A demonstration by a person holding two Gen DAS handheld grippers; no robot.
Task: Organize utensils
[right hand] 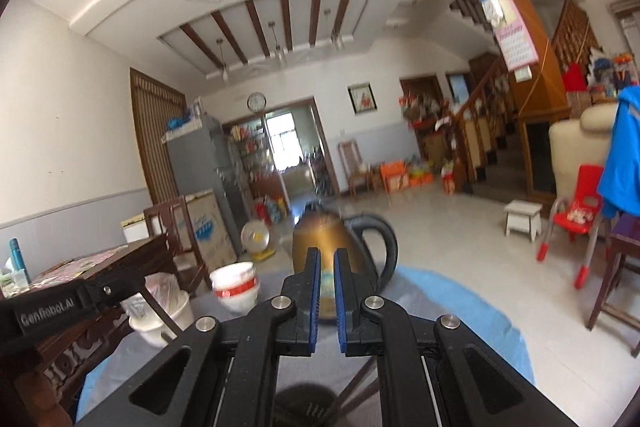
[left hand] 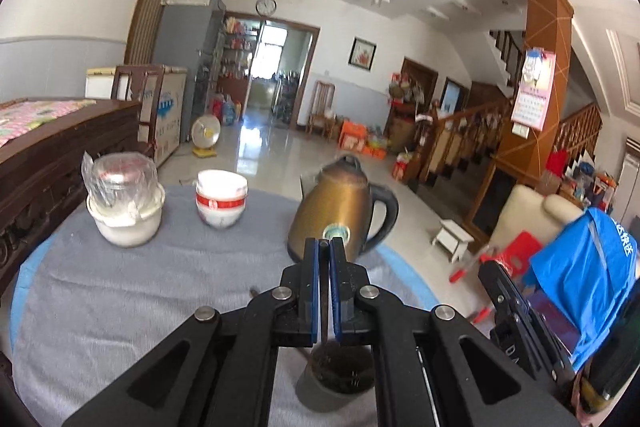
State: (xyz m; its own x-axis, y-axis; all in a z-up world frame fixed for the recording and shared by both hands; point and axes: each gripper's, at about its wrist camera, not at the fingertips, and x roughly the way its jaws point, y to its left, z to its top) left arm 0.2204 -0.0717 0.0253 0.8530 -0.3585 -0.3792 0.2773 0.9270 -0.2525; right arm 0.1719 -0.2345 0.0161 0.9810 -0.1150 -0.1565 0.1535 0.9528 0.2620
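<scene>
My left gripper (left hand: pixel 325 247) hangs above the grey-clothed table (left hand: pixel 120 291). Its blue-padded jaws are nearly closed, with nothing seen between them. Below it a dark round holder (left hand: pixel 336 375) stands on the cloth, mostly hidden by the gripper body. My right gripper (right hand: pixel 327 259) is slightly open and empty, also above the table. The same dark holder (right hand: pixel 308 407) shows under it, with thin brown sticks (right hand: pixel 356 383), likely chopsticks, leaning out to the right. The right gripper also shows at the right edge of the left wrist view (left hand: pixel 486 269).
A brass-coloured kettle (left hand: pixel 340 211) with a black handle stands at the table's far side. Stacked white bowls with a red band (left hand: pixel 221 201) and a white pot topped with a plastic-wrapped jar (left hand: pixel 125 203) stand at the far left. A dark wooden cabinet (left hand: pixel 48 163) flanks the table.
</scene>
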